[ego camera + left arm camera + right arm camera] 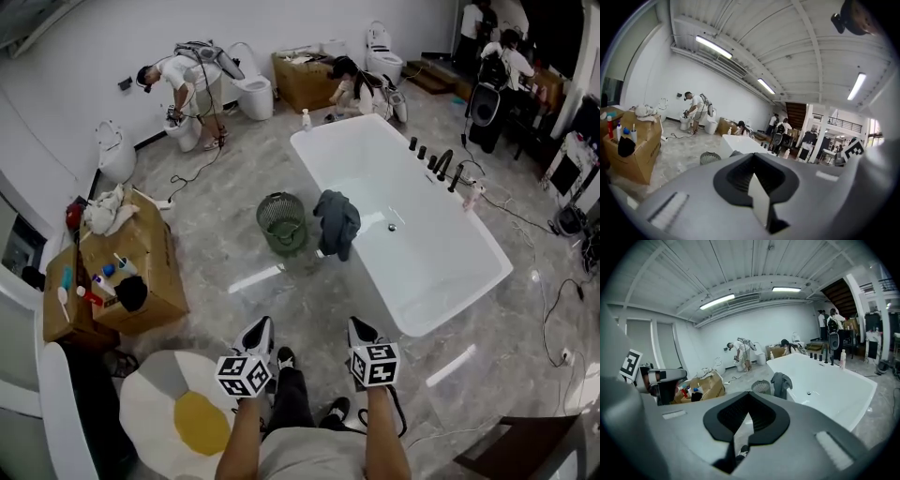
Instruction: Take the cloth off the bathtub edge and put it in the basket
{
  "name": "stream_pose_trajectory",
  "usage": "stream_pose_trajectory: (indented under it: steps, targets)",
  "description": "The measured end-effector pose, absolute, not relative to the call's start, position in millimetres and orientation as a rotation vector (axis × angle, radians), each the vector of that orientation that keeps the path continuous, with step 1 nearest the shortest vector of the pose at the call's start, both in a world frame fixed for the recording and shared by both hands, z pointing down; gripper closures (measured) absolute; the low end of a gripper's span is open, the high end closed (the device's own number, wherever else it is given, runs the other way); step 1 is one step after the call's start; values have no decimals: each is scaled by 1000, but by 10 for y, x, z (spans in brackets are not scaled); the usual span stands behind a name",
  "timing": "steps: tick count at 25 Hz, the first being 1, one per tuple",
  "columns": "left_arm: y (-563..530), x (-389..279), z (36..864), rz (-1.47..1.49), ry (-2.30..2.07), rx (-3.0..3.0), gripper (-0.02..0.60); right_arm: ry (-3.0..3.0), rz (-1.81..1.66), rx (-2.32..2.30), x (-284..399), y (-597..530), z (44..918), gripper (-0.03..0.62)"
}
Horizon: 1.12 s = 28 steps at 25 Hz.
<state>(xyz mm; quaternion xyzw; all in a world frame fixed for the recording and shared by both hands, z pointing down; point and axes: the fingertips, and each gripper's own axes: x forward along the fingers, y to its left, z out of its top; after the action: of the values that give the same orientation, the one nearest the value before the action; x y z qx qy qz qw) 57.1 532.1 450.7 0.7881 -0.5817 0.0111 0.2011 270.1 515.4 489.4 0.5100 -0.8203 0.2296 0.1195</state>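
A dark grey-blue cloth (337, 223) hangs over the left edge of the white bathtub (441, 281). A dark green mesh basket (282, 222) stands on the floor just left of the cloth. My left gripper (258, 336) and right gripper (361, 333) are held side by side low in the head view, well short of the tub, both shut with nothing in them. The right gripper view looks past the closed jaws (743, 427) at the cloth (781, 383), the basket (761, 386) and the tub (825, 380). The left gripper view shows the closed jaws (757, 187) and the basket (710, 158) beyond.
A cardboard box (155, 258) with bottles and rags stands at the left. An egg-shaped rug (178, 412) lies by my feet. Black taps (441, 164) line the tub's far side. People work by toilets (253, 94) at the back wall. Cables (553, 300) trail on the floor at right.
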Motion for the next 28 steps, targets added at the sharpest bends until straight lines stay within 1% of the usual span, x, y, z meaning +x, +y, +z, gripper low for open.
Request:
stream_pose_trajectory:
  steps: [4,9,14,20,28]
  targets:
    - [5094,428,4576,59,-1601,2194,528,-2394,692,1508,2606,4921,4907,595]
    - [4622,131,4606,85,-1583,2207,528,-2375,706,1535,2313,4453,4936,595]
    - [3964,-254,4677,126,-1602,2235,528,-2345,701,1564,1971,3862,5036,595]
    - [3167,-538,4739,240,-1446,2278,528,-2270,714,1612,1670,3180,5079,595]
    - [2720,-615,4773,294,-1345,2357,528,-2204,716,1694,1562,2798,5039,595]
